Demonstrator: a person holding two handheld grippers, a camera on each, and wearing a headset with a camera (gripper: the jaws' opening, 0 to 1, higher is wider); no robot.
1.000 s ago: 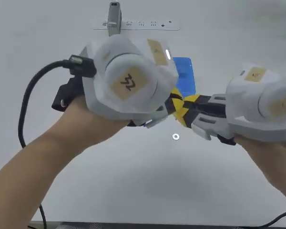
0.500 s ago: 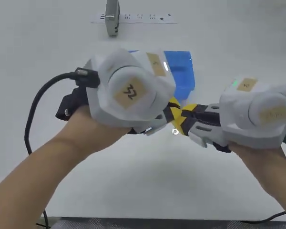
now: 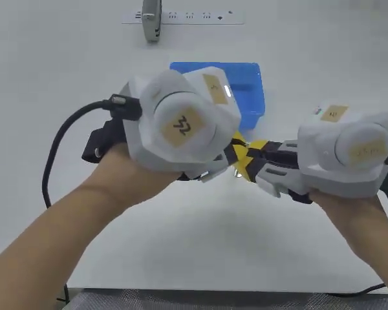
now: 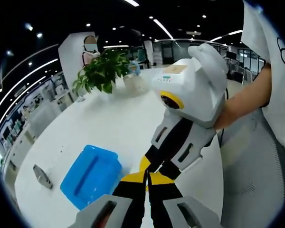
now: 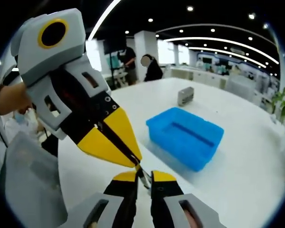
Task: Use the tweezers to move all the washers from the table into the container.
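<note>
the room is a big open office. long bright lights (image 5: 218,40) run over the dark ceiling. the surface (image 3: 200,245) is wide and white. a white power strip (image 3: 181,17) lies far back on it. a green plant (image 4: 104,71) stands at one end, with a white pillar (image 4: 76,57) behind it. two people (image 5: 154,71) stand far off.

Left tongs (image 5: 136,163) and right tongs (image 5: 143,177), both closed, meet tip-to-tip.
</note>
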